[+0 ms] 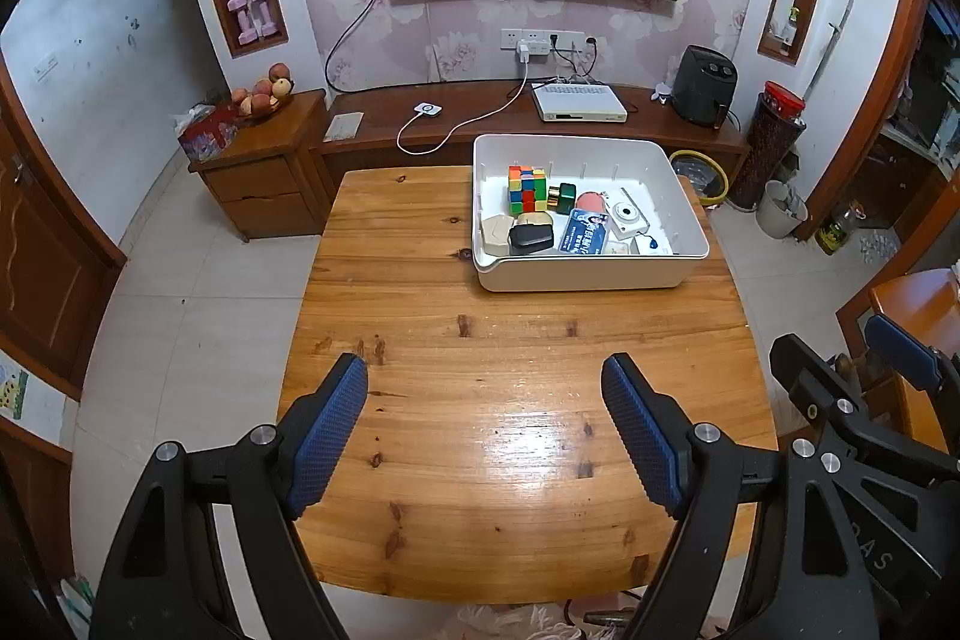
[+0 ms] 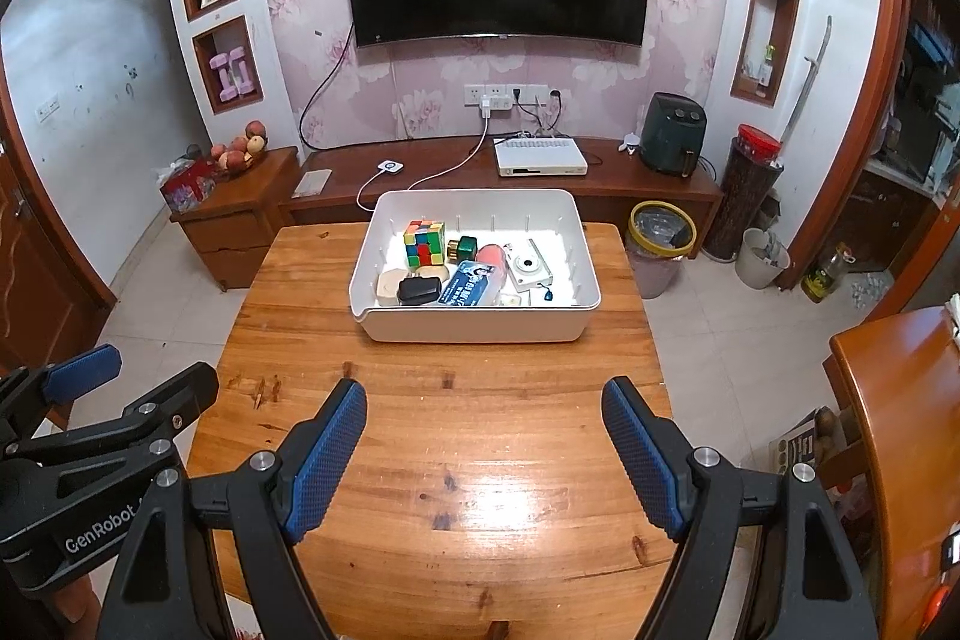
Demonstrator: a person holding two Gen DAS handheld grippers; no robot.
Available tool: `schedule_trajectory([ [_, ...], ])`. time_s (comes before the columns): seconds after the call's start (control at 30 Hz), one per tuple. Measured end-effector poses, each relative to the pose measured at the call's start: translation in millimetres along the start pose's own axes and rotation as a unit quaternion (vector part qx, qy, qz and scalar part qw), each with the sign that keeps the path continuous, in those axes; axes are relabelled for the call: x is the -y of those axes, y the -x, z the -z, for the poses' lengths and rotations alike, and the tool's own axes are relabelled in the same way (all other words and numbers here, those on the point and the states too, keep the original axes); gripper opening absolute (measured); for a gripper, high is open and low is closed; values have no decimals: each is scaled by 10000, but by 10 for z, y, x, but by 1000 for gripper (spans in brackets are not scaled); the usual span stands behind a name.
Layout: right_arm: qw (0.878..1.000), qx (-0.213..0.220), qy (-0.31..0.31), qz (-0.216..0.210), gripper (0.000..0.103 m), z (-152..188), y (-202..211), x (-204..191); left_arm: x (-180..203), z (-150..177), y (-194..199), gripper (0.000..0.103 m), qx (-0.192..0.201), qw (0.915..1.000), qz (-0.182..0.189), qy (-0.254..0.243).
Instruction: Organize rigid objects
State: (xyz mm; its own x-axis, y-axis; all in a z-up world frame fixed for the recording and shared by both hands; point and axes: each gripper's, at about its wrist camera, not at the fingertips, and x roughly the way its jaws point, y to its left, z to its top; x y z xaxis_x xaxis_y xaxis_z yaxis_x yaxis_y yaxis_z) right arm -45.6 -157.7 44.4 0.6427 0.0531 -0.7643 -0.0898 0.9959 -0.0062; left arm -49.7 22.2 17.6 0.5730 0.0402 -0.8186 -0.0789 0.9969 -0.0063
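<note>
A white plastic bin (image 1: pixel 576 274) (image 2: pixel 480 325) stands at the far side of the wooden table (image 1: pixel 480 340) (image 2: pixel 432 400). Inside it lie a colour cube (image 1: pixel 527 189) (image 2: pixel 423 244), a green box (image 1: pixel 564 197) (image 2: pixel 465 247), a white camera (image 1: pixel 627 220) (image 2: pixel 529 271), a blue packet (image 1: pixel 583 232) (image 2: pixel 471 287), a black charger (image 1: pixel 531 238) (image 2: pixel 418 291) and a beige case (image 1: pixel 497 232) (image 2: pixel 391 285). My left gripper (image 1: pixel 485 370) is open over the bare near tabletop, well short of the bin. My right gripper (image 2: pixel 485 394) is open too, nothing between its fingers. Each gripper shows at the other view's edge.
A low wooden TV cabinet (image 1: pixel 510 118) runs behind the table with a white set-top box (image 1: pixel 579 103) and cables. A side cabinet (image 1: pixel 264 172) with fruit stands at left. A yellow-rimmed bin (image 2: pixel 660 232) and another wooden table (image 2: pixel 900 430) are at right. Tiled floor surrounds the table.
</note>
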Motion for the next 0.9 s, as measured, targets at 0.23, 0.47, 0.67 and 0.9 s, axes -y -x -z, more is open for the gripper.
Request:
schedule_trajectory([
  [0.23, 10000, -12, -10, 3, 81, 10, -4, 3, 9, 1, -6, 83, -22, 10000, -4, -10],
  [0.47, 9999, -92, -58, 10, 81, 49, -56, 30, 17, 27, -19, 83, -51, 10000, -20, -72],
  [0.67, 9999, -110, -73, 14, 81, 72, -71, 44, 6, 33, -29, 83, -89, 9999, -20, -54],
  [0.9, 9999, -110, -80, 10, 81, 57, -72, 44, -1, 29, -35, 83, -96, 9999, -20, -68],
])
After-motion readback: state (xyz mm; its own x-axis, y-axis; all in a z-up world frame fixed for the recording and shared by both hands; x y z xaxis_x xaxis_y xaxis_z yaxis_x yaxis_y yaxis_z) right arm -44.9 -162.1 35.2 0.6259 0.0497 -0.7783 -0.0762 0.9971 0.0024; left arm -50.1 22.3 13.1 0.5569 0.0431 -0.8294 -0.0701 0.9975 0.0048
